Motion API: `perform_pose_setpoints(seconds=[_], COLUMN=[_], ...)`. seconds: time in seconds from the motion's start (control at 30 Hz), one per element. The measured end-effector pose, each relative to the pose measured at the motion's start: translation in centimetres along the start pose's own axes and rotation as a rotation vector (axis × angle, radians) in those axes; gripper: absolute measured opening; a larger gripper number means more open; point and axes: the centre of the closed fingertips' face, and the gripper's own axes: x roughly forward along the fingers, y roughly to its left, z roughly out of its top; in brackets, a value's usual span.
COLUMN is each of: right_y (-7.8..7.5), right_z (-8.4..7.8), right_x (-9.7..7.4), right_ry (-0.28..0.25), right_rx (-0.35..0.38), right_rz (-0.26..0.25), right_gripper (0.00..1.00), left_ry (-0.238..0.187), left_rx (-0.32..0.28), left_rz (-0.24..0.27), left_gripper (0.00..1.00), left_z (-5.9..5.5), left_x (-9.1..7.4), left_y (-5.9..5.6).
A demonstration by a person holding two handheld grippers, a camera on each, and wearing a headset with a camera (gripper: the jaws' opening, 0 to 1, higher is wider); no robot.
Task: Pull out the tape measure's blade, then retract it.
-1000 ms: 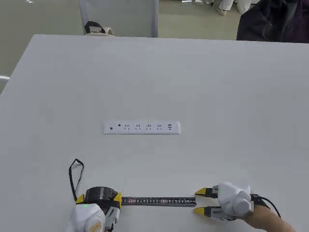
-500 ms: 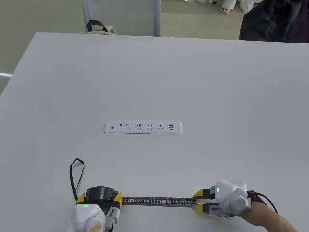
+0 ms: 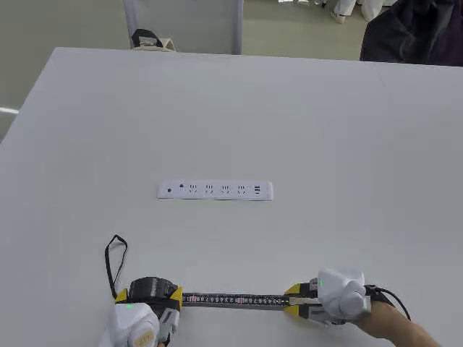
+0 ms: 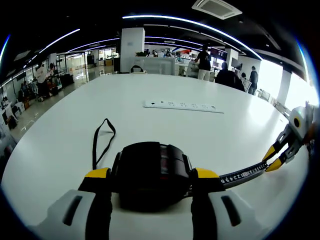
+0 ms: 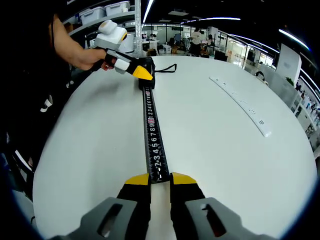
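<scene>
The right hand-held gripper was clamped on the blade tip near the worktop's front edge. The blade ran straight left to the tape measure, which was gripped by the left hand-held gripper.

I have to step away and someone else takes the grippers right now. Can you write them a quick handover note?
Left gripper: shut on the tape measure, which rests on the table.
Right gripper: fingers shut on the tip of the blade.
Done: the blade is partly out and lies flat on the table between the two grippers.
Left: probably draw the blade out further, then let it retract into the tape measure.
The power strip lies further back, apart from the work.
</scene>
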Motion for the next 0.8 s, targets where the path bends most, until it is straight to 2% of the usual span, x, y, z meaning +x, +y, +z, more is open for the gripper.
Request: perform_pose_setpoints(seconds=[0.3,0.63,0.73,0.8], right_y=[0.1,0.3,0.3,0.3], right_z=[0.9,1.1,1.2,1.2], right_x=[0.7,1.0,0.9,1.0], right_ry=[-0.01,-0.011,-0.008,-0.007], right_rx=[-0.004,-0.003,-0.004,-0.006], right_rz=[0.003,0.007,0.004,0.003], right_gripper=[0.12,0.13,0.13,0.13], left_ry=[0.0,0.007,0.005,0.006], left_rx=[-0.005,-0.015,-0.045,-0.045], left_rz=[0.001,0.013,0.019,0.03], left_gripper=[0.61,0.65,0.7,0.73], left_z=[0.2,0.0,0.0,0.0], left_x=[-0.3,0.1,0.4,0.5], left_y=[-0.1,-0.1,-0.3,-0.5])
